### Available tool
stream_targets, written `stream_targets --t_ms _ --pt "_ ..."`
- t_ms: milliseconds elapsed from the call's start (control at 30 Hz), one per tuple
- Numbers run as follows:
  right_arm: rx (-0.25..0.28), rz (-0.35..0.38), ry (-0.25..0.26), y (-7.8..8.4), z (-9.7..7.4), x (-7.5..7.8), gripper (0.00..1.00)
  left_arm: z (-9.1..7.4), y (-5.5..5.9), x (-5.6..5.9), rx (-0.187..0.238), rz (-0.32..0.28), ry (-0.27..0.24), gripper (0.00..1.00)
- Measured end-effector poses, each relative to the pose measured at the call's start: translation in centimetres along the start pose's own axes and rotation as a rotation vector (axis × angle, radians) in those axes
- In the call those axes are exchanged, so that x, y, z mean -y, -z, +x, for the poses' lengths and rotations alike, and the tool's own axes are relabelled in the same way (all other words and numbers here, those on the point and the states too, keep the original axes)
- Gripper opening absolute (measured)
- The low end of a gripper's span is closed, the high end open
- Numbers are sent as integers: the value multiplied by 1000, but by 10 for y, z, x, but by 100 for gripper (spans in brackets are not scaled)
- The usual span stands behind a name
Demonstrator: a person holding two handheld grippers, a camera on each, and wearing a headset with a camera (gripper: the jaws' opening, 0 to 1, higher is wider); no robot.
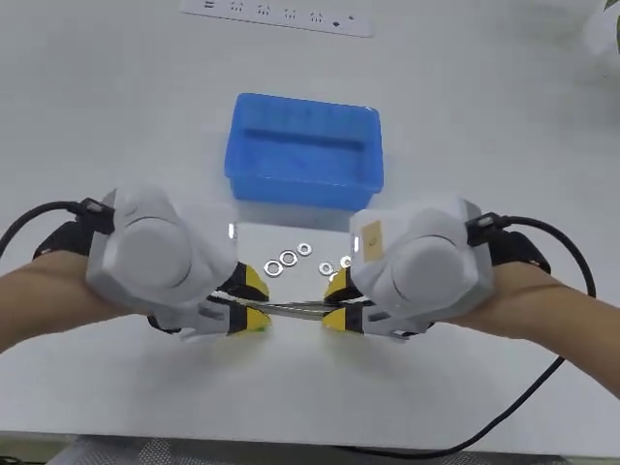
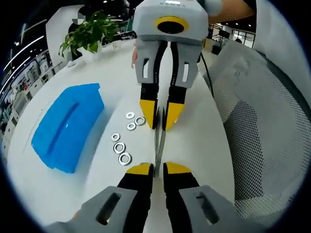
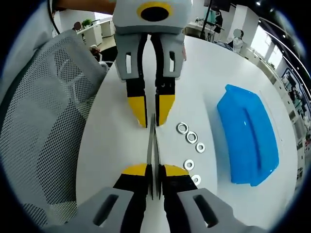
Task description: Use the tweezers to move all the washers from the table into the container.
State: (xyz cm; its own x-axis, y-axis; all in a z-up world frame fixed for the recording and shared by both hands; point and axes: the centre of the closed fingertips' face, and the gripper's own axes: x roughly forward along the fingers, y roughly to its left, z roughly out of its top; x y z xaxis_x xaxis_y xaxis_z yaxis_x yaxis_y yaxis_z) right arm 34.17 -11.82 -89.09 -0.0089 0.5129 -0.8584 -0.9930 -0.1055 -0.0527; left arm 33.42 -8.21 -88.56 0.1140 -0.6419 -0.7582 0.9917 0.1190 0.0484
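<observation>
While left tongs, right tongs pinch tweezers ends, washers lie beside.

White power strip lies flat at far side in head view, long, slightly angled, row of sockets on top face. White rounded object at top right corner, cut by frame edge; cannot tell what.

Potted plant in left gripper view: green leaves, pale pot, standing well behind work area.

Mesh office chair beside bench edge, pale grey mesh; same chair in right gripper view.
</observation>
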Motion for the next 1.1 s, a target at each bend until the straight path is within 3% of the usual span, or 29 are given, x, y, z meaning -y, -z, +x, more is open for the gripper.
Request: stream_targets --t_ms 33,267,367,533,633,733,867,1000,1100 --pt "-2 -1 2 0 0 0 12 0 3 1 -18 10 -3 7" --pt "-5 2 9 0 0 0 12 1 1 -4 -6 -24 -12 6" --pt "7 17 14 1 0 0 11 1 0 -4 34 -109 -11 6" --pt "40 40 33 1 -1 1 10 -2 -4 -2 42 -95 -19 5" --pt "48 18 54 0 -3 0 9 -7 -10 -3 60 -95 -20 5" --pt "59 8 71 -1 -6 1 9 -13 -18 -3 70 -56 -27 5" --pt "99 15 96 -2 -12 2 9 -22 -31 -4 98 -36 -35 5" --pt "132 10 127 -3 -19 2 9 -30 -48 -3 128 -4 -40 5" --pt "152 2 155 -2 -24 3 9 -34 -67 -3 168 7 -43 5"
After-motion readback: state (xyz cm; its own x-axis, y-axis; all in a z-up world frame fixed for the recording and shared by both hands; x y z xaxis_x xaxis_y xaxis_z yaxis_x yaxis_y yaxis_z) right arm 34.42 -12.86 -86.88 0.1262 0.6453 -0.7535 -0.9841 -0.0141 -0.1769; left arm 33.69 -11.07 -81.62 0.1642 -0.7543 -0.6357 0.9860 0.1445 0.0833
